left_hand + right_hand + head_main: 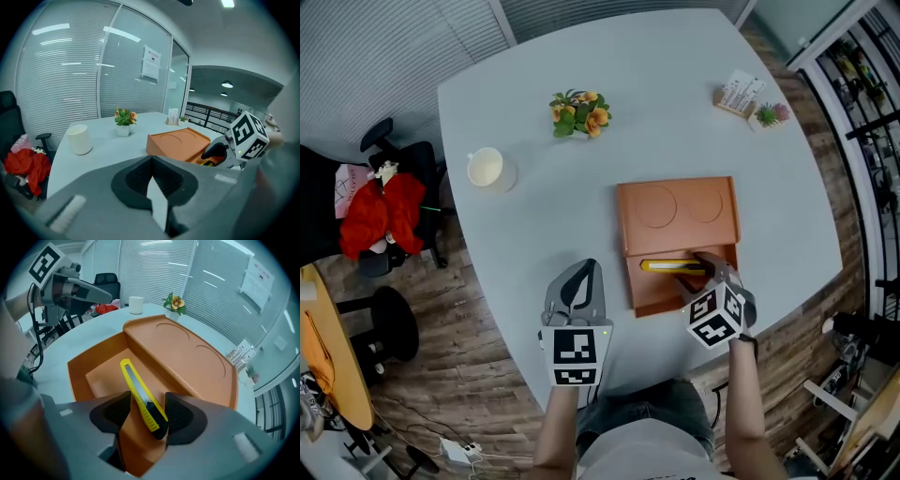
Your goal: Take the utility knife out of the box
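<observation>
Now right tongs point(146, 405) dip into box point(187, 352), apart astride utility knife point(136, 387); left tongs point(151, 164) together.

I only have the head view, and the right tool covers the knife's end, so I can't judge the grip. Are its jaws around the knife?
Observer: Yes. In the right gripper view, the right tool has its jaws apart on either side of the utility knife.
Operator: Which end?
Observer: The dark end; the yellow body runs away from the tool along the box floor.
Operator: Clamped?
Observer: No. A strip of box floor shows between the knife and one pad.
Operator: Is the left tool carrying anything?
Observer: No. In its own view, the left tool has its jaws together with nothing between them.
</observation>
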A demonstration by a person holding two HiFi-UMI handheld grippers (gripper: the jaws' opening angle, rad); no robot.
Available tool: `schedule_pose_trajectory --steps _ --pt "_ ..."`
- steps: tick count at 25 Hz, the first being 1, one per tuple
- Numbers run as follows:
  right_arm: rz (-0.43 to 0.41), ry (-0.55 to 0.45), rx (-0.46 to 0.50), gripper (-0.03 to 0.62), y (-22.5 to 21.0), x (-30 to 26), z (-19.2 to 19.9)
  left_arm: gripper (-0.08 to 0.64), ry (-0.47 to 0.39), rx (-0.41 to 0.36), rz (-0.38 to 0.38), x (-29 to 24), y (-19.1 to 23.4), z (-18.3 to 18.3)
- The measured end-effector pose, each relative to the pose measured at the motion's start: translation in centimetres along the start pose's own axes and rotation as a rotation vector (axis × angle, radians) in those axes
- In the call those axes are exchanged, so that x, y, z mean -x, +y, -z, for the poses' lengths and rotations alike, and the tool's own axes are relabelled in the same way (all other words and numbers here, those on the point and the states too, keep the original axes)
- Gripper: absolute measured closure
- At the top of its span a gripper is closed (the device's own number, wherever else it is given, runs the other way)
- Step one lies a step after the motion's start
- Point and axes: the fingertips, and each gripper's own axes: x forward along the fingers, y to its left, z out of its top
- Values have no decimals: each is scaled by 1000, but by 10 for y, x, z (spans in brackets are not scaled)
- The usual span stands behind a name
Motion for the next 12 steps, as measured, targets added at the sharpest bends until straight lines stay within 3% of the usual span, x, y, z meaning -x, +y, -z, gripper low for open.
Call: schedule_pose_trajectory --steps 9,12 --pt "-110 77 80 347 9 -12 6 560 23 19 -4 -3 8 10" --pt "-187 91 112 411 17 -14 6 560 22 21 -5 -5 11 10"
